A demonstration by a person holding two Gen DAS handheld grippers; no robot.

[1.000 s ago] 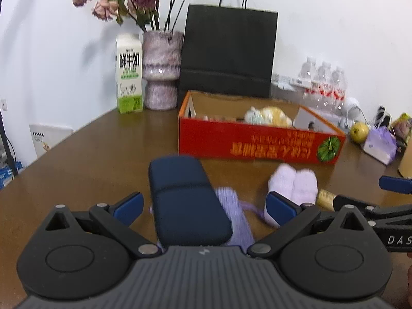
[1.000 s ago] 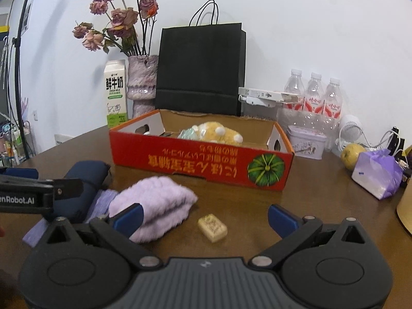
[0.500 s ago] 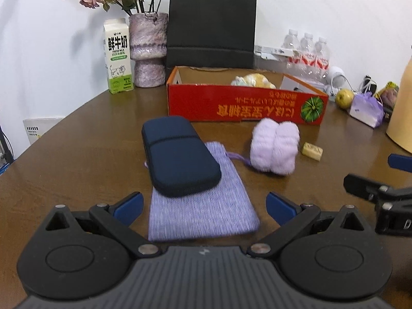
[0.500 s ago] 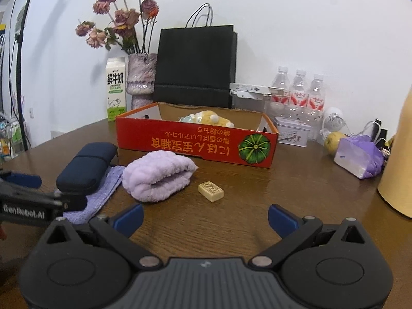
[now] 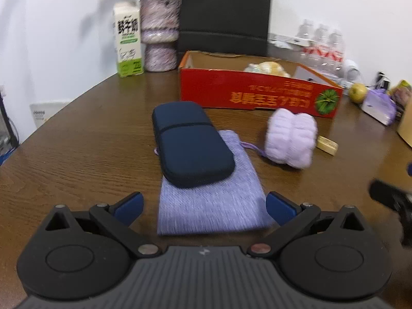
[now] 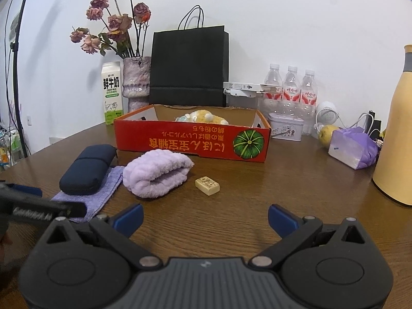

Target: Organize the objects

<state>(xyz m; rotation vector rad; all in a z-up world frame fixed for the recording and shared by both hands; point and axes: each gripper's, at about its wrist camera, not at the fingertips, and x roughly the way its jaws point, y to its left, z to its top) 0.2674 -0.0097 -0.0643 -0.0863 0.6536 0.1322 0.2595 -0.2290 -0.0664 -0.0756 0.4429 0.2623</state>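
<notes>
A dark blue zip case (image 5: 190, 145) lies on the brown wooden surface (image 5: 77, 154), its near end resting on a flat lilac pouch (image 5: 211, 206). In the left wrist view the case sits at about 12 o'clock from the left tongs (image 5: 203, 206), whose blue-tipped fingers are spread wide and hold nothing; the pouch's near edge lies between the fingertips (image 5: 128, 206).

At 2 o'clock from the case is a rolled lilac towel (image 5: 291, 137), just beside the pouch's drawstring. A small cream tile (image 5: 327, 145) lies just right of the towel.

Behind these, at 12 to 1 o'clock, stands an open red cardboard box (image 5: 257, 95) with a yellow plush toy (image 6: 203, 116) inside.

In the right wrist view the right tongs (image 6: 204, 219) are also wide apart and empty, hovering over bare wood, with the tile (image 6: 207, 185) at 12 o'clock and the towel (image 6: 157, 176) at 11 o'clock.

Farther back, along the white wall, stand a milk carton (image 6: 112, 92), a vase (image 6: 136, 82) of dried roses, a black paper bag (image 6: 189, 67) and three water bottles (image 6: 291, 87).
</notes>
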